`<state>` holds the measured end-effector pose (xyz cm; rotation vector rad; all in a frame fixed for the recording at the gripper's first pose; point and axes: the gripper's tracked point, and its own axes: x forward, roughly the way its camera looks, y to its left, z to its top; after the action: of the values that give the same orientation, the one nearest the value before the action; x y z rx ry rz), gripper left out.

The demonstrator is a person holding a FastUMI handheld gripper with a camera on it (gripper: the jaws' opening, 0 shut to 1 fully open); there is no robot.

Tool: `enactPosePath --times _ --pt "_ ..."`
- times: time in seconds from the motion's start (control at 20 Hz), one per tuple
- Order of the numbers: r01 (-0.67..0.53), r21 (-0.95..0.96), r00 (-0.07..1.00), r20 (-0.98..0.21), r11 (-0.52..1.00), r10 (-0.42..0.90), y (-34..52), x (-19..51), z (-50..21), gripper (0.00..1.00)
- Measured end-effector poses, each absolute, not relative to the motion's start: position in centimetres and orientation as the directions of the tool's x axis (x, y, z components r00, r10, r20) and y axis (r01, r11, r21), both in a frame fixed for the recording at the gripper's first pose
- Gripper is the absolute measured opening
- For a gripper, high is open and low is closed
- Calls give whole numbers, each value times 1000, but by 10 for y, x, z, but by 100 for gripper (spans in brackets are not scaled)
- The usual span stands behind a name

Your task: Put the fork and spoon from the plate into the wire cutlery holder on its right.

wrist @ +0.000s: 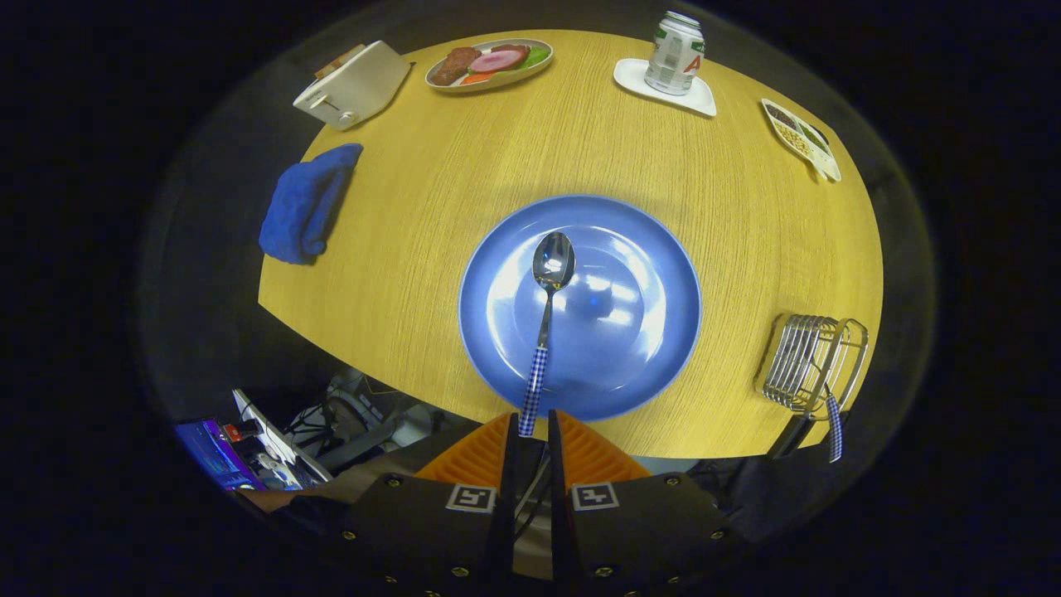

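The fingers [529,431] pinch the checked handle of the spoon [549,286], its bowl over the blue plate [646,249]. The wire cutlery holder [808,361], right of the plate, holds a checked-handled utensil [834,427].

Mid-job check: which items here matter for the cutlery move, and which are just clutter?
Job: spoon gripped by the claw, blue plate, wire cutlery holder holding a checked handle.

Clutter: toaster, blue cloth, food plate, can, snack tray.
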<state>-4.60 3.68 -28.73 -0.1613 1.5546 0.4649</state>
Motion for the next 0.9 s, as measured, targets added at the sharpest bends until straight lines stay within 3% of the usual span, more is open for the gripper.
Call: enactPosePath --times 0.35,0.9 --pt "-307 207 -61 -978 929 197 48 -46 -308 19" --pt "-288 161 -82 -986 944 143 45 -43 -339 19"
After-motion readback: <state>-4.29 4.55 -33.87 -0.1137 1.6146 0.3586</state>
